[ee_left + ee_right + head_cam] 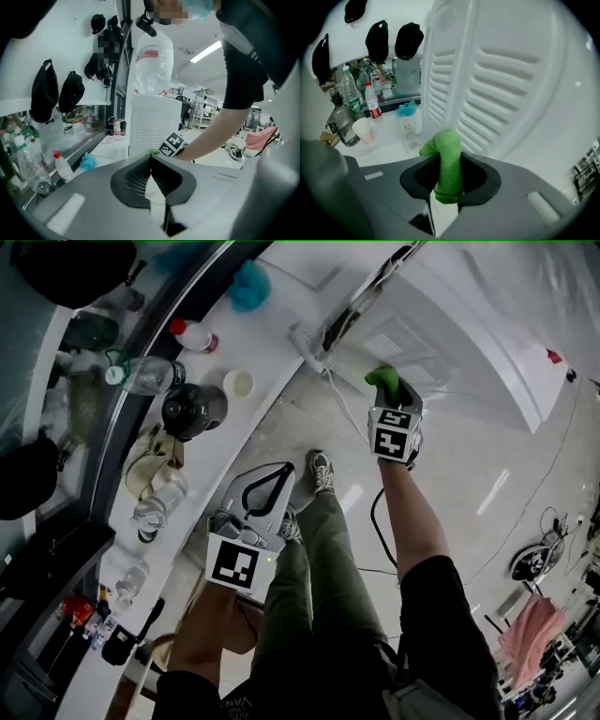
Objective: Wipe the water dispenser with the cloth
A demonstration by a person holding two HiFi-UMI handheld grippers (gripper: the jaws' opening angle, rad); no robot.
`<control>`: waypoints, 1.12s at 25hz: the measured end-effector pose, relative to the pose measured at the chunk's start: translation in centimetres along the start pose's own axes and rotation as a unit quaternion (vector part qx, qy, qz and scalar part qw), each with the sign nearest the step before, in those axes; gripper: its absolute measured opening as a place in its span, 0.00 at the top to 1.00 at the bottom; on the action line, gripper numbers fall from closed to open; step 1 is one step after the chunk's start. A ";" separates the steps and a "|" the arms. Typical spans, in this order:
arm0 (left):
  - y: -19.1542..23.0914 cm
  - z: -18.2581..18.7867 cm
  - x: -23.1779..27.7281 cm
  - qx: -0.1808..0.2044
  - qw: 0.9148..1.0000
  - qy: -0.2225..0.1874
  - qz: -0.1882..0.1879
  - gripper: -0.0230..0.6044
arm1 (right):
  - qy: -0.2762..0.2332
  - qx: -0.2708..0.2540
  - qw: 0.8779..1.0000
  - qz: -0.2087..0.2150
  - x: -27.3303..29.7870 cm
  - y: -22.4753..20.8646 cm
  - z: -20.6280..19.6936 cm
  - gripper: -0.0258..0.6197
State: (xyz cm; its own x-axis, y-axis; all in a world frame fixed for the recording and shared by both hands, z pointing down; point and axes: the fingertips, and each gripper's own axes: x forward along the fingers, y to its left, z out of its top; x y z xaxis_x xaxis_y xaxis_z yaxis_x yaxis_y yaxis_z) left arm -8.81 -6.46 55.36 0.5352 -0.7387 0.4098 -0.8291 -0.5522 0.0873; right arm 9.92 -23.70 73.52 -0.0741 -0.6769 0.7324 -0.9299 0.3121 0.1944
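The white water dispenser [469, 324] stands at the upper right of the head view, beside the counter. Its louvred side panel [487, 89] fills the right gripper view. My right gripper [387, 393] is shut on a green cloth [382, 378], held close against that panel. The cloth [448, 159] sticks out past the gripper's [446, 143] tips. My left gripper [265, 486] hangs lower, near the person's legs, shut with nothing between its jaws. From the left gripper [150, 158] view I see the dispenser [152, 129] with a clear bottle [153, 61] on top.
A long white counter [211, 423] runs along the left, carrying water bottles [141, 374], a white cup [238, 382], a black kettle [192, 409], a blue cloth [249, 284] and a power strip [307, 348]. Caps [377, 37] hang on the wall. A cable [377, 521] lies on the floor.
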 end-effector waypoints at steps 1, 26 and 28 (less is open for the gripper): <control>-0.6 0.2 0.2 0.004 1.000 0.000 -0.008 0.96 | 0.004 0.006 1.000 -0.009 -0.6 -1.1 -0.8 0.78; -9.5 5.9 -0.8 0.054 0.996 -0.001 -0.069 0.96 | -0.077 0.153 0.985 -0.024 -18.1 -9.1 -3.6 0.78; -9.6 6.7 -1.4 0.056 0.996 -0.009 -0.065 0.96 | -0.093 0.159 0.983 -0.017 -20.5 -8.9 -2.7 0.78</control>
State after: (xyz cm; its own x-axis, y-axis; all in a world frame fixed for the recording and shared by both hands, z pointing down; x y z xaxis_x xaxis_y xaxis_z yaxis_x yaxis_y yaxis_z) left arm -0.49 -2.71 47.84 0.6410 -0.6640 0.3850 -0.7296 -0.6829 0.0370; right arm 20.67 -10.83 58.55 -0.0783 -0.8031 0.5907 -0.9963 0.0835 -0.0186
